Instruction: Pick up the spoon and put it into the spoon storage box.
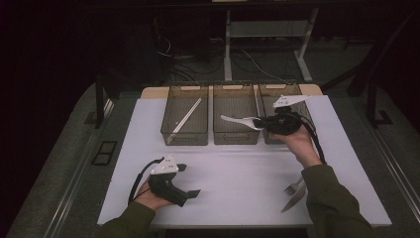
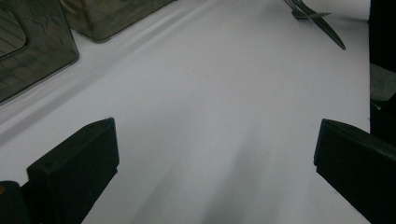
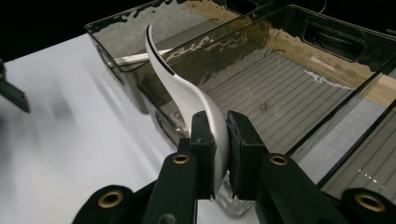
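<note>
High view: three smoky clear bins stand in a row at the far side of the white table (image 1: 237, 168). The left bin (image 1: 185, 115) holds one long pale stick (image 1: 187, 115) lying slantwise on its floor. The middle bin (image 1: 236, 115) has nothing on its ribbed floor. The right bin (image 1: 282, 94) is mostly hidden behind the right hand, so its contents cannot be told. The right gripper (image 1: 260, 122) is held over the near edge of the middle and right bins, pinching a white spoon (image 1: 238, 120) that sticks out leftward above the middle bin. The left gripper (image 1: 188, 181) rests low over the near left part of the table, well apart from the bins, with its jaws spread and nothing between them. A fork (image 1: 294, 186) and a knife (image 1: 293, 200) lie side by side near the right front edge, beside the person's right sleeve.

Left gripper view: the two black jaws stand wide apart over bare table. Bin corners show at upper left, and the fork (image 2: 308, 14) and knife (image 2: 327, 30) lie far off at upper right.

Right gripper view: the jaws are pressed on the spoon (image 3: 187, 93) at its broad end; its narrow end curves up and away. The spoon hangs above the near wall of the middle bin (image 3: 280, 93), with the left bin (image 3: 126, 37) and its stick (image 3: 135, 57) behind.
</note>
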Demonstrator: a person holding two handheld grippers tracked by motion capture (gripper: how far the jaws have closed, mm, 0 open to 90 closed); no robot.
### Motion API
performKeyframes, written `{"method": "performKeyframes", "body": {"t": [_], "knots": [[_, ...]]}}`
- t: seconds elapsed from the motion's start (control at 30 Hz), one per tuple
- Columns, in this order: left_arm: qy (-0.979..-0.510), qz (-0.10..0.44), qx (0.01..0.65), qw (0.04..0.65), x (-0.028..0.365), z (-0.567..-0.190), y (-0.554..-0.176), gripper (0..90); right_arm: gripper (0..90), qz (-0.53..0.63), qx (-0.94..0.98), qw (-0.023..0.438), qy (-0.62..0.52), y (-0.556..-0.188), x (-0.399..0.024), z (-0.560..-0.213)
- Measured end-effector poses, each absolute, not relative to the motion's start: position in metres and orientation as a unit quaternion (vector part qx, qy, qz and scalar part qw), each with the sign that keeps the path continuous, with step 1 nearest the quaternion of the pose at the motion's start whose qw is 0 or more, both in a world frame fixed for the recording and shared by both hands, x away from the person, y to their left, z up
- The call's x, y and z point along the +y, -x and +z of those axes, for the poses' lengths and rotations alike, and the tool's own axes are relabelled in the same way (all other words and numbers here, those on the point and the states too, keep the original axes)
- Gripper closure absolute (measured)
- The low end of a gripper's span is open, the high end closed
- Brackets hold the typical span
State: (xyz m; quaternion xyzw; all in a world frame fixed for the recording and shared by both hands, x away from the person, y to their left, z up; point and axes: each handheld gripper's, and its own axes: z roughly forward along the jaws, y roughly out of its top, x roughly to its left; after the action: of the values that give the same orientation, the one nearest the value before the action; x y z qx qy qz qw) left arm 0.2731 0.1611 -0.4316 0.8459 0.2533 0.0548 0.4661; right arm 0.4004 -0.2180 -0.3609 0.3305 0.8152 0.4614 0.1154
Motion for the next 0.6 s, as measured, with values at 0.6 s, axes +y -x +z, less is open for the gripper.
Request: {"method": "performKeyframes", "body": {"t": [0.6], "knots": [[-0.845,0.051,0.251,0.469,0.16,-0.431,-0.273,0.0,81.1,0.408,0.833,0.117,-0.354,-0.437,-0.194,-0.381]]}}
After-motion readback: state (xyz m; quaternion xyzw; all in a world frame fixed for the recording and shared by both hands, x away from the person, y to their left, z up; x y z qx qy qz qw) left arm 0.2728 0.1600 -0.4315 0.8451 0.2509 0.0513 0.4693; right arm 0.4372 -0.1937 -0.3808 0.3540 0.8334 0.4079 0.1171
